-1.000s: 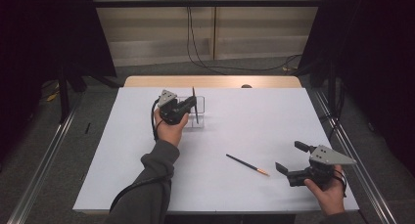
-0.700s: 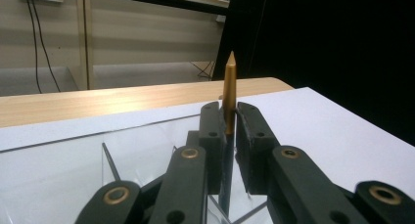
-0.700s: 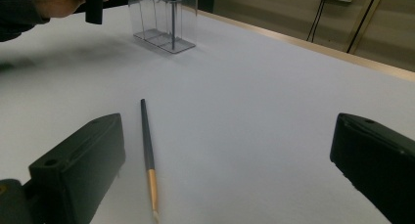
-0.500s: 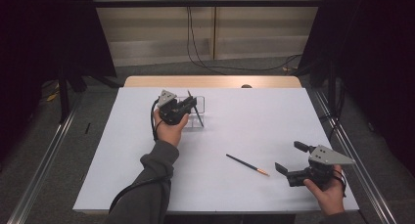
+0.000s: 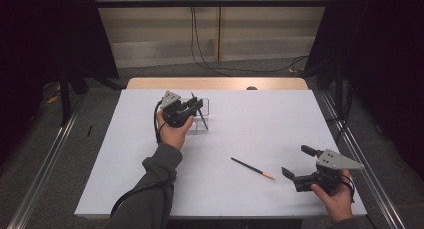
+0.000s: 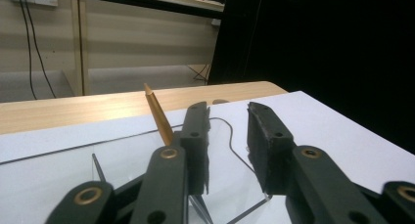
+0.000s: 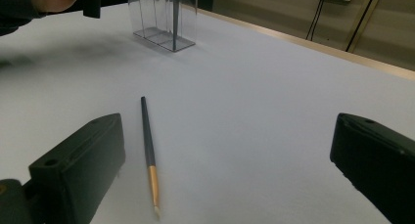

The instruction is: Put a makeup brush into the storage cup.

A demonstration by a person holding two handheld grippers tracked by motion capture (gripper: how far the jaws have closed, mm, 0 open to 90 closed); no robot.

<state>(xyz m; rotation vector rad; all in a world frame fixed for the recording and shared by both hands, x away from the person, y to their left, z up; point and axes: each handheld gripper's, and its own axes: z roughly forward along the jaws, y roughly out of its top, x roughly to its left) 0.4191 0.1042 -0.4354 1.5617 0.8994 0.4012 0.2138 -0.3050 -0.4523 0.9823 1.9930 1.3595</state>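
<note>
Your right gripper [image 5: 296,172], jaws wide apart, sat nearest the brush [image 7: 148,150], which lay lengthwise between them; your left gripper's [image 6: 227,136] jaws had just been opening, empty.

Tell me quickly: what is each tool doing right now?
Left tool: open, jaws just opening, over the clear holder, brush beside it.
Right tool: open, empty.
</note>
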